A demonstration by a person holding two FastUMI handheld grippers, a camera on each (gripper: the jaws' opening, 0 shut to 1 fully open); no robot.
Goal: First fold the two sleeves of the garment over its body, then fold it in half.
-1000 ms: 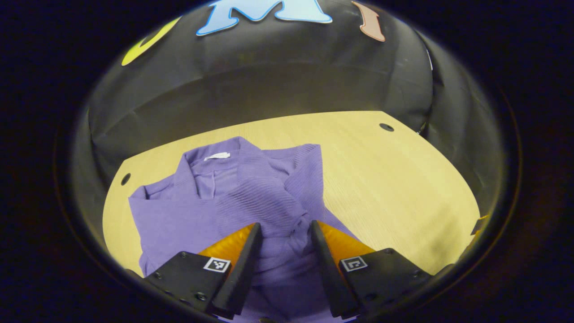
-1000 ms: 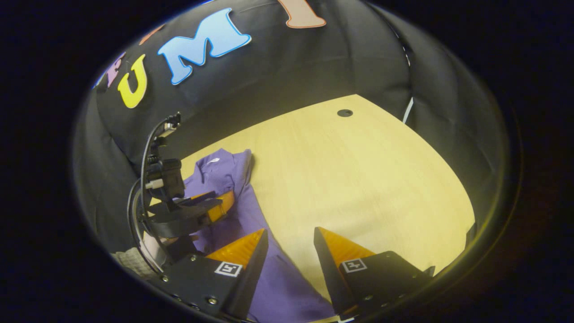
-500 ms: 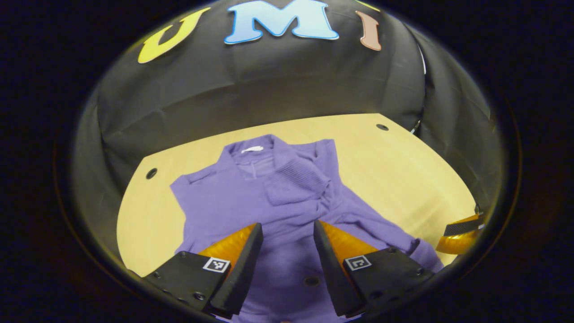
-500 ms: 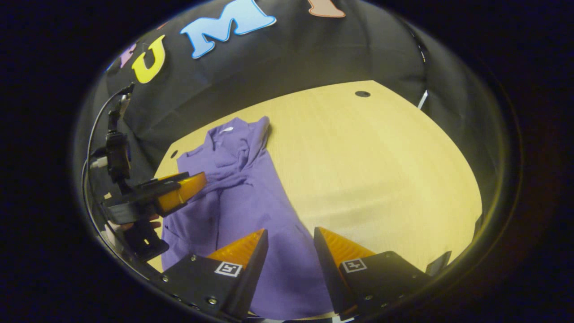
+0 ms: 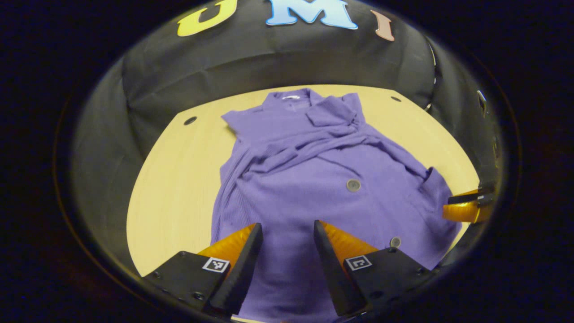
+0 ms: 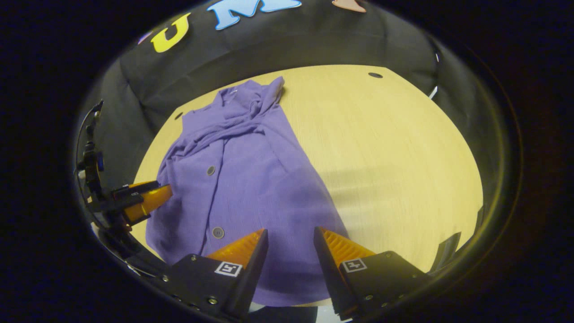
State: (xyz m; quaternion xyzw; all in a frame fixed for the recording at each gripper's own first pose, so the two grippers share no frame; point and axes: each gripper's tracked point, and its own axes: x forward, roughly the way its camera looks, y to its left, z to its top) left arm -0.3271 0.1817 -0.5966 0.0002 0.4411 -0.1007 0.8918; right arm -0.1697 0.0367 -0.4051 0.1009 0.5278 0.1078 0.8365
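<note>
Wooden surface [image 5: 175,179] carries purple garment [image 5: 323,179], flat, both sleeves [image 5: 309,150] across its chest. Both tools pulled back since earlier, more hem visible. Left tool [image 5: 284,251] and right tool [image 6: 290,258] hang over hem, parted, gripping nothing.

both grippers pull back and up from the purple cardigan [image 5: 323,179], so way more of it shows now, sleeves folded across
</note>
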